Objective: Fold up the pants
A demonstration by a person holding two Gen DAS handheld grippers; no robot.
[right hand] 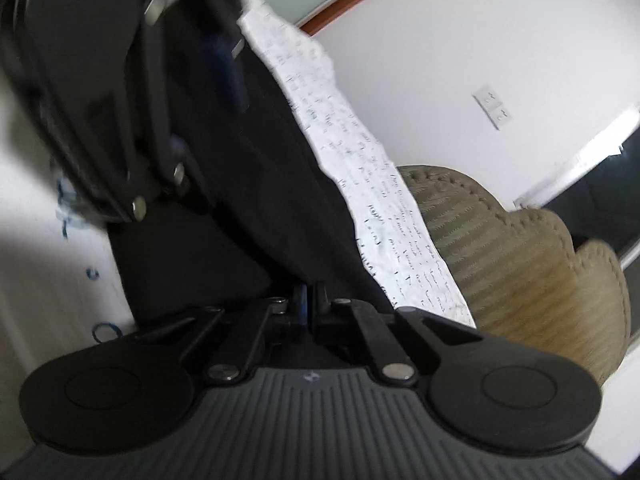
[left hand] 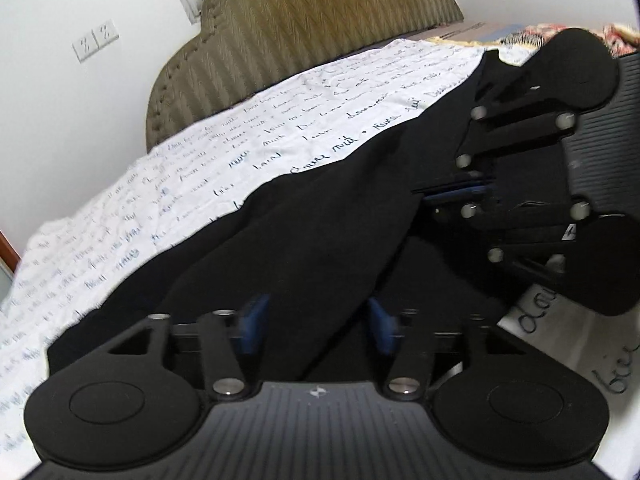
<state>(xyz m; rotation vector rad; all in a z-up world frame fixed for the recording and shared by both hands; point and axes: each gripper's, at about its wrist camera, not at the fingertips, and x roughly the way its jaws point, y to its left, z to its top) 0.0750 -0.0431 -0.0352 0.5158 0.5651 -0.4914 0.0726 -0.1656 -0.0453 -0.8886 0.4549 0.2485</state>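
Left wrist view, working from 9 o'clock across: the white script-printed sheet [left hand: 168, 184] fills that side, and the black pants [left hand: 320, 216] run in a band from 7 o'clock up toward 1 o'clock. Your left gripper [left hand: 318, 326] at 6 o'clock has its blue pads spread apart with a ridge of cloth lying between them, not pinched. At 3 o'clock your right gripper [left hand: 456, 194] looks closed down on a raised edge of the pants. Right wrist view agrees, its pads pressed together at 6 o'clock. Your risk, I judge: lift now and only the right side carries, so the fold skews; the dark cloth hides layers, so you may clamp one layer only, or snag the sheet
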